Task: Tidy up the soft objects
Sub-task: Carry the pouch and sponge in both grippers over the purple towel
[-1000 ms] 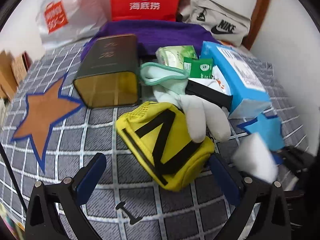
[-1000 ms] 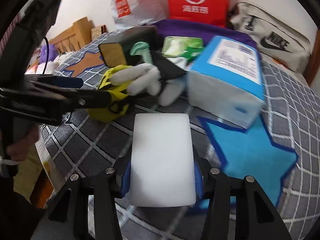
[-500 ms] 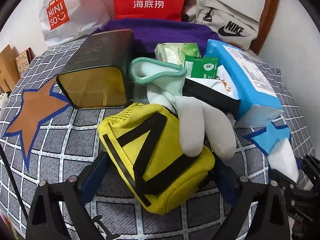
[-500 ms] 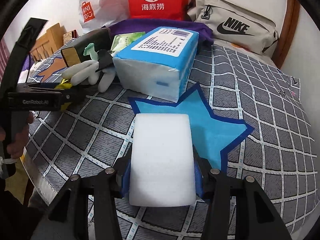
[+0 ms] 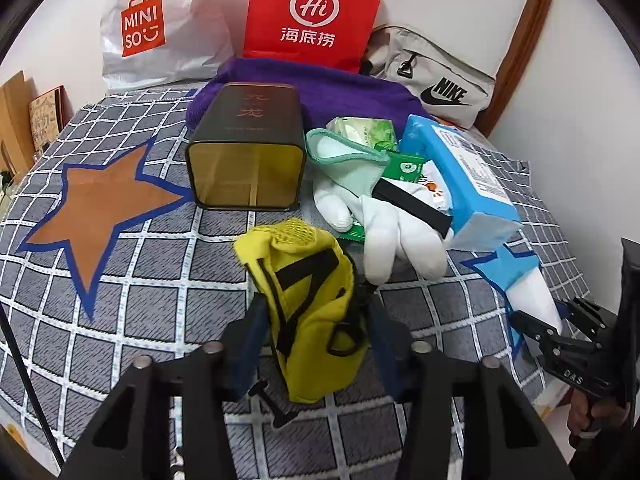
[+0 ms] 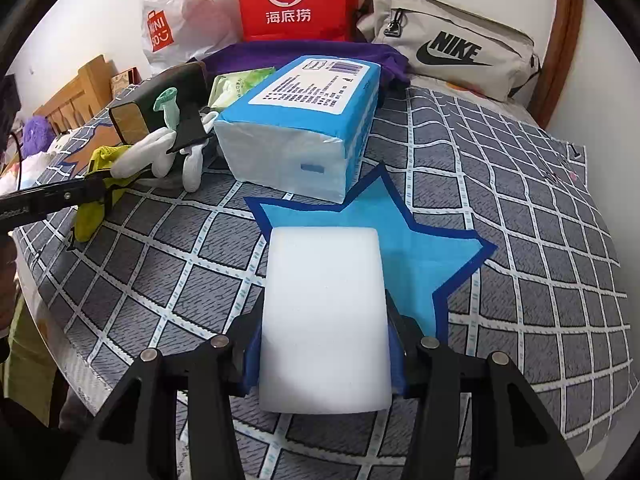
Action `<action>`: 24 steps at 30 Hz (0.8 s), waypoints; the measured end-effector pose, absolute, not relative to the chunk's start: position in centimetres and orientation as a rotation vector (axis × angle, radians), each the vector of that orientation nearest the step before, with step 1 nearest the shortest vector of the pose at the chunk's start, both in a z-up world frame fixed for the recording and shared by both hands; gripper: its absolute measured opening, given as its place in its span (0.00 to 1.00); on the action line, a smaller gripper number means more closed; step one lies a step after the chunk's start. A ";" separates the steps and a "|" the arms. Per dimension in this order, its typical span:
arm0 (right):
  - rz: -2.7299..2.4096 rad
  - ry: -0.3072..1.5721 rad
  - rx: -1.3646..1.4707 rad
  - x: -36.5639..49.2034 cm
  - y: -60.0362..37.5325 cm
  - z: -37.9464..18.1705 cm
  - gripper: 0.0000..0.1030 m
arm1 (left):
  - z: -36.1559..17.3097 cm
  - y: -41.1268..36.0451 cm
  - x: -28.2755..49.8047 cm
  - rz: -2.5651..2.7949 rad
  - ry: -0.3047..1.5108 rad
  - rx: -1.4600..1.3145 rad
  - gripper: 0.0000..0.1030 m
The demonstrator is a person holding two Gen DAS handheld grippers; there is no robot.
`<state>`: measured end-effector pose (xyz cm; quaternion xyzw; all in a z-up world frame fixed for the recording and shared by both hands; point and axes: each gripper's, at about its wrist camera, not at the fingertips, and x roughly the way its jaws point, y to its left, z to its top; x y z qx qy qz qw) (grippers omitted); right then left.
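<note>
My left gripper (image 5: 316, 344) is shut on a yellow pouch with black straps (image 5: 308, 304), squeezed and lifted off the checked cloth. My right gripper (image 6: 324, 356) is shut on a white sponge block (image 6: 324, 316), held over the blue star patch (image 6: 416, 240); the sponge also shows in the left wrist view (image 5: 534, 296). White gloves with green cuffs (image 5: 384, 220) lie beside a blue tissue pack (image 5: 460, 176). The pouch also shows at the left of the right wrist view (image 6: 94, 200).
A dark open tin box (image 5: 246, 156) lies on its side by an orange star patch (image 5: 104, 208). Purple cloth (image 5: 320, 88), green wipes pack (image 5: 360, 130), Miniso bag (image 5: 156, 28), red paper bag (image 5: 312, 12) and Nike bag (image 5: 436, 80) sit at the back.
My left gripper closed on the yellow pouch, squeezing and raising it. My right gripper carried the sponge rightward, away from the pile, over the blue star.
</note>
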<state>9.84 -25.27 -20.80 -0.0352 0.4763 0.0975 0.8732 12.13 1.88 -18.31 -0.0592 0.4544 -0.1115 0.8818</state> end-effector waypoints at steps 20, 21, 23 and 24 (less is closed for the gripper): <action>0.160 0.961 -0.079 9.4 -25.5 -17.3 0.48 | -14.5 6.1 10.1 -0.169 0.894 -0.137 0.33; 0.158 0.959 -0.078 9.5 -25.6 -17.0 0.48 | -14.2 6.1 10.2 -0.165 0.888 -0.133 0.33; 0.146 0.949 -0.076 9.8 -25.9 -16.2 0.48 | -13.5 6.2 10.5 -0.159 0.880 -0.128 0.33; 0.140 0.947 -0.071 10.0 -26.1 -15.9 0.48 | -13.2 6.3 10.7 -0.154 0.877 -0.127 0.33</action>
